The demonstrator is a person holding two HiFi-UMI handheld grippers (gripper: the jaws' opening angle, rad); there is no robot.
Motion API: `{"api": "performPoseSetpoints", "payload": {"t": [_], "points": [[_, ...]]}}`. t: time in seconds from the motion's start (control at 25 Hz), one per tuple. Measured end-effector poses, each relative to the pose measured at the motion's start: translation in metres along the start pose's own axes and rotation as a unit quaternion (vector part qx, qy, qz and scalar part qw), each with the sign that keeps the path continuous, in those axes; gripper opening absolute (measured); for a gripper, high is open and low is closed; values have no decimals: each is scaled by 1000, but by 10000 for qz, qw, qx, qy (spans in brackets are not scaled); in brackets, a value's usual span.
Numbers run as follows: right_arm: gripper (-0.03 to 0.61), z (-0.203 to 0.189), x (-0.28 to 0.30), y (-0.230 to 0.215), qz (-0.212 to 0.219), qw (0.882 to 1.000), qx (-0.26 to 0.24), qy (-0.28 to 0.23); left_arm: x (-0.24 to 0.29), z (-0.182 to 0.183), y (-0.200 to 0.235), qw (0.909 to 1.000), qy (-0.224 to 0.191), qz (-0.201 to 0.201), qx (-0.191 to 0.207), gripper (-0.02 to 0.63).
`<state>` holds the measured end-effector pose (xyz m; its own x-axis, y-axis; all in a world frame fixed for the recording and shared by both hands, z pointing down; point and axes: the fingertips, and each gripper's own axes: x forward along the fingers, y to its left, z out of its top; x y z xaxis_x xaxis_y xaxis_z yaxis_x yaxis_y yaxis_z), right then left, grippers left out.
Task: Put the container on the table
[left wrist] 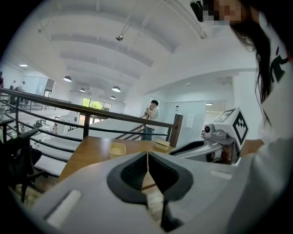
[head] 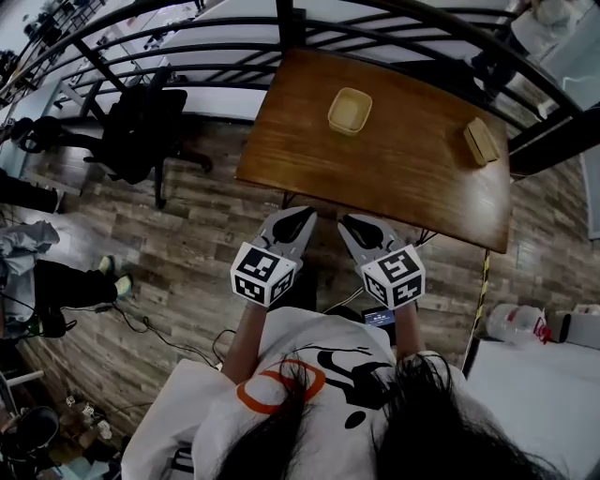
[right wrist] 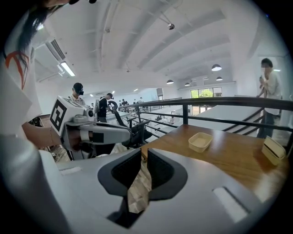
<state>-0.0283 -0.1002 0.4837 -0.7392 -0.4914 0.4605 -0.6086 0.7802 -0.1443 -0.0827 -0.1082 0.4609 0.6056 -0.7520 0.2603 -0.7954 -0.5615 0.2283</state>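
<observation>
An open pale-yellow container (head: 349, 111) sits on the wooden table (head: 394, 178), toward its far side; it also shows as the container (left wrist: 117, 149) and the container (right wrist: 200, 141) in the gripper views. A second, closed yellow container (head: 480, 141) lies by the table's right edge. My left gripper (head: 307, 214) and right gripper (head: 345, 222) hover side by side just short of the table's near edge, well away from both containers. The left gripper (left wrist: 147, 155) is shut and holds nothing. The right gripper (right wrist: 144, 153) is shut to a thin slit and holds nothing.
A black metal railing (head: 281, 28) runs behind the table. A black office chair (head: 141, 127) stands at the left on the plank floor. A person (right wrist: 270, 91) stands beyond the railing. A white jug (head: 516, 323) sits on the floor at the right.
</observation>
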Motion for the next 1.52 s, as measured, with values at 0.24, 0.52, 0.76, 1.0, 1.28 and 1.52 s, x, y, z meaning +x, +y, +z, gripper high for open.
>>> {"api": "performPoseSetpoints", "payload": {"t": [0.24, 0.52, 0.76, 1.0, 1.28, 1.52], "points": [[49, -29, -48, 25, 199, 9997, -74, -102, -22, -16, -62, 9999, -82, 141, 42, 0], [40, -64, -101, 57, 340, 9993, -78, -142, -54, -47, -137, 9997, -11, 221, 38, 0], [32, -73, -127, 72, 392, 9990, -42, -231, -68, -52, -167, 9996, -28, 255, 111, 0], [28, -72, -136, 76, 296, 9991, -54, -302, -72, -46, -170, 9994, -118, 284, 154, 0], [25, -63, -140, 78, 183, 9989, -131, -405, -73, -39, -175, 9992, -220, 197, 257, 0], [21, -65, -137, 86, 195, 9990, -112, -388, -76, -43, -175, 9994, -147, 149, 276, 0]]}}
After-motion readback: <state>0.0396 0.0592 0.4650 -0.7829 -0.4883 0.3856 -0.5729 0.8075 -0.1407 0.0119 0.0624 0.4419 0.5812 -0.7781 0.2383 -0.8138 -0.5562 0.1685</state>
